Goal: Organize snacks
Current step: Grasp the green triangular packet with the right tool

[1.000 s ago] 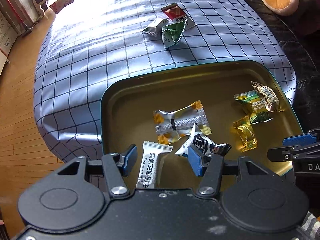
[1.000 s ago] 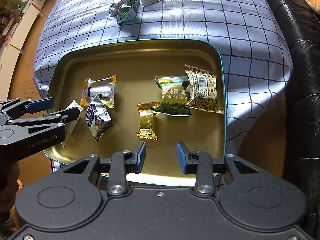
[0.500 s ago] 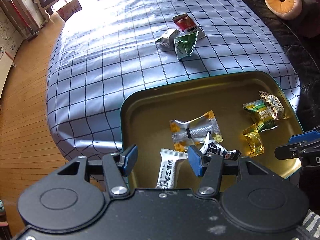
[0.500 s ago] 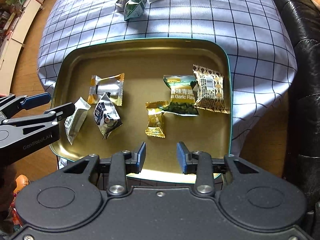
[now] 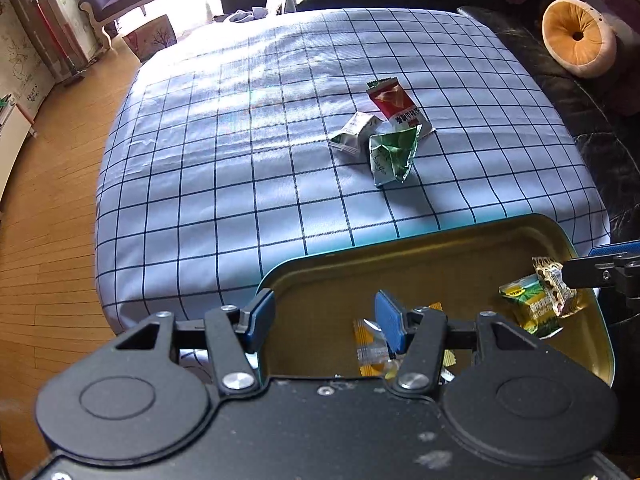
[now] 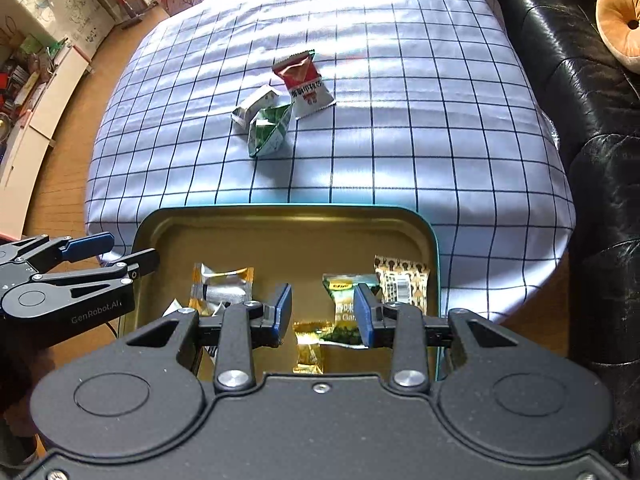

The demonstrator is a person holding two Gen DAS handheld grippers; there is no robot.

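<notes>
A gold tray (image 5: 460, 248) (image 6: 280, 220) lies at the near edge of the checked tablecloth (image 5: 240, 140) and holds several wrapped snacks. Among them are a green pack (image 6: 346, 308), a brown patterned pack (image 6: 402, 280), a gold candy (image 6: 308, 350) and a silver-and-orange pack (image 6: 222, 286). Farther out on the cloth sit a red pack (image 5: 394, 104) (image 6: 302, 80), a green pack (image 5: 392, 156) (image 6: 270, 128) and a small white pack (image 5: 352, 132) (image 6: 254, 106). My left gripper (image 5: 326, 320) (image 6: 116, 250) is open over the tray's left rim. My right gripper (image 6: 322, 312) is open above the tray, holding nothing.
A black leather sofa (image 6: 592, 120) runs along the right side, with an orange round cushion (image 5: 576, 36) on it. Wooden floor (image 5: 48, 200) lies to the left. Furniture and boxes stand at the far left wall.
Both grippers have drawn back and risen from the tray, so more of the cloth and the three loose packs show. The snacks in the tray have not moved.
</notes>
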